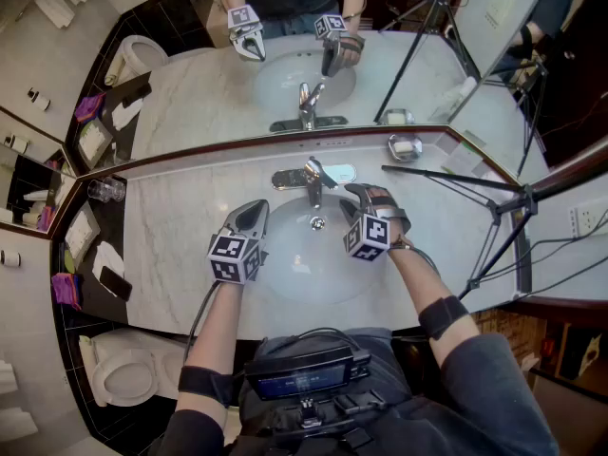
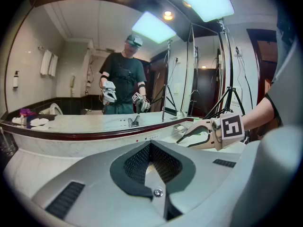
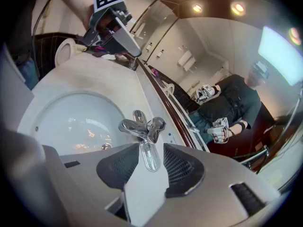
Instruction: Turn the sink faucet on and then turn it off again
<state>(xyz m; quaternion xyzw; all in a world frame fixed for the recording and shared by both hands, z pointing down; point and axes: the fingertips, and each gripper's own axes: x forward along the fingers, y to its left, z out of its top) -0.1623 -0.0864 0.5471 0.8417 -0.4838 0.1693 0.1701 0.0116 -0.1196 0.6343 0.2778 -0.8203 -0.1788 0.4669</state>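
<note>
White marble counter (image 1: 180,255): right gripper (image 1: 359,196) spread astride chrome faucet lever (image 3: 147,154); close squarely mid-lever, lift gently. Left gripper (image 1: 253,207) pressed together, empty.

The chrome single-lever faucet (image 1: 312,180) stands upright at the middle of the marble counter's (image 1: 171,245) back edge, spout over the basin (image 1: 294,264), its long lever (image 3: 149,157) angled frontward

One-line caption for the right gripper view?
Right gripper, jaws open around the chrome faucet lever, over the white basin.
</note>
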